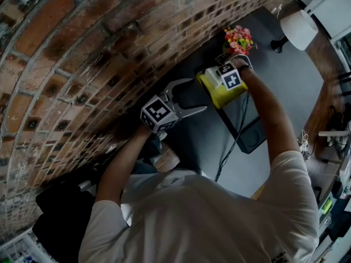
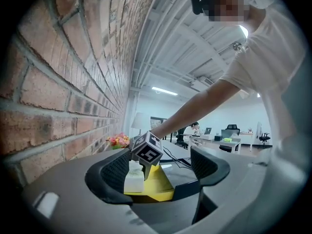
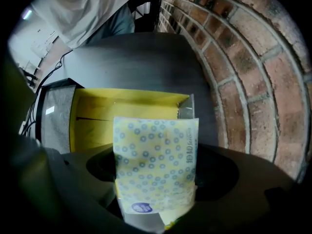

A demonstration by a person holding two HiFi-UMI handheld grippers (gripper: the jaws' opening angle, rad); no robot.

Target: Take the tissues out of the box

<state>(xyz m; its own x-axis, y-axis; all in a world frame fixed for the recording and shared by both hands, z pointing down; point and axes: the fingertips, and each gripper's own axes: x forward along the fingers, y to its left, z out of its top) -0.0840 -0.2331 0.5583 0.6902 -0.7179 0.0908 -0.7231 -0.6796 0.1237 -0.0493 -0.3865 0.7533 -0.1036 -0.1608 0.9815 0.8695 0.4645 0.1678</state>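
Left gripper (image 1: pixel 196 95) fingers (image 2: pixel 116 172) spread — right gripper (image 3: pixel 156 175) clamped on tissue pack (image 3: pixel 156 150)

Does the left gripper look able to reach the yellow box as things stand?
Probably yes: the left gripper is open with nothing between it and the yellow box, though the right gripper holds the tissue pack at it.

Left gripper (image 1: pixel 197 95) hovers by the brick wall (image 1: pixel 66 64), fingers (image 1: pixel 189 113) spread wide and pointing at the yellow box (image 1: pixel 222 93), close to it but not touching. Right gripper (image 1: pixel 224 75) is right on top of that box, its marker cube facing up, with the pale tissue pack (image 1: pixel 213 73) showing at the cube's edge. The box sits on a black mat (image 1: pixel 249 133) on the dark surface (image 1: pixel 285 86). Just beyond it: a bunch of flowers (image 1: pixel 238 39), then a white lamp (image 1: pixel 299 29). A cable (image 1: pixel 233 144) trails back to the person.
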